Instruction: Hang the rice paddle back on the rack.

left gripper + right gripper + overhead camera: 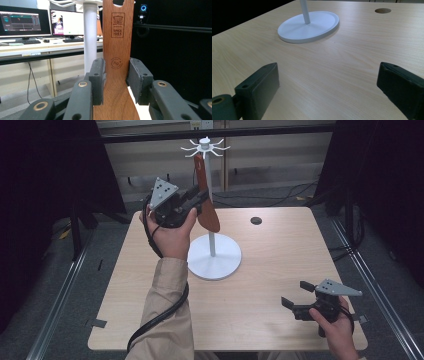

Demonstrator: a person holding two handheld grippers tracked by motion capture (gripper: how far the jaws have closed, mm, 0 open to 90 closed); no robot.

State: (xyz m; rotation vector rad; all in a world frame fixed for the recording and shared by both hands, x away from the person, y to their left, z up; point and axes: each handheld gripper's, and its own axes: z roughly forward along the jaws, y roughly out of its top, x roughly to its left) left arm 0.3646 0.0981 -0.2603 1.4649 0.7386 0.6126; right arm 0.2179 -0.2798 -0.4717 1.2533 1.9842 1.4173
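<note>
My left gripper [116, 77] clamps the stiff, light wooden spatula [117, 50] at its flat neck, twelve o'clock above its blade.

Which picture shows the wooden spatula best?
The high view: the whole wooden spatula hangs from the white stand, gripped by the left hand-held gripper. The left gripper view shows its handle close up.

left tongs [199, 196] raised and clamped, right tongs [292, 298] spread
</note>
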